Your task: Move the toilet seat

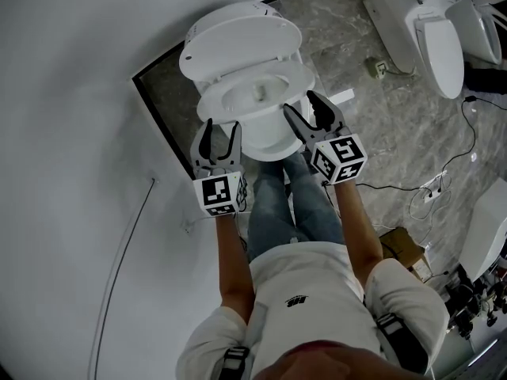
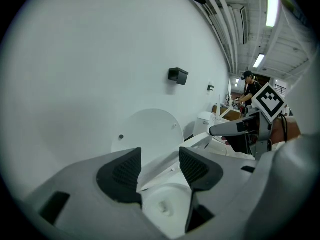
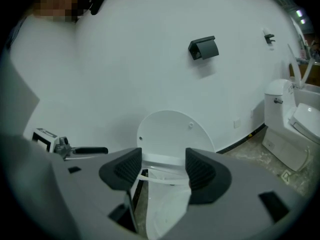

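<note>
Well, toilet bowl [image 1: 268,142] uncovered (toilet seat [image 1: 295,81] tilted).

We see the head view evenly but rather dimly lit, its colours washed towards grey. Soft light from above leaves only faint shadows on the grey veined stone floor [image 1: 396,145]. The glossy white ceramic toilet [image 1: 265,137] shows a mild sheen with no blown highlights. The plain white wall [image 1: 71,133] bows strongly, its base line curved by the wide lens. In the left gripper view we find long bright ceiling light strips [image 2: 271,4] glaring at the upper right. Both gripper views sit inside a dark round vignette, with heavy fisheye bending at the rims. Their nearest foreground is soft and the distance is sharper.
</note>
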A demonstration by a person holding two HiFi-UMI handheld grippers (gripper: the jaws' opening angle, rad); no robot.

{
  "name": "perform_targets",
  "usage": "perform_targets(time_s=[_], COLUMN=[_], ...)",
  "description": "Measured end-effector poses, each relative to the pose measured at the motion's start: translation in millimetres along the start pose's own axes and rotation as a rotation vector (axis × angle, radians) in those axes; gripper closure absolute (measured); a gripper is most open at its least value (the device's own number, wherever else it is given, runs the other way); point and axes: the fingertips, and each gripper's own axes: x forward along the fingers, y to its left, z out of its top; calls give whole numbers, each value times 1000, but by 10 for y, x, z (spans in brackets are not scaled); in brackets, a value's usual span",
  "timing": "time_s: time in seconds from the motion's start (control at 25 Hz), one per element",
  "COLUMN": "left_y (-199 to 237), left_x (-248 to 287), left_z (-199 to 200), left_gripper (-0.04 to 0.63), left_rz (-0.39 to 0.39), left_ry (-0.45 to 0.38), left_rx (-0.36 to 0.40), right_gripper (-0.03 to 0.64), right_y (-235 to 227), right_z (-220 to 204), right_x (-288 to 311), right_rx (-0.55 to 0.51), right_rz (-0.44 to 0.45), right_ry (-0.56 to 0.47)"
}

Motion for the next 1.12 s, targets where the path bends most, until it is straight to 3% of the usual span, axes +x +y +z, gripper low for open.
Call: perform_targets(time_s=[1.12], left_y=[219], left_x=[339], left_z=[393], left_gripper=[364], left_rz=[0], left_ry=[-56], left_rx=[14], right_gripper=[325], right_y=[-7], right_z=[364], right_x=[384], right_rx=[-42], right_rz=[30], right_ry=[-16])
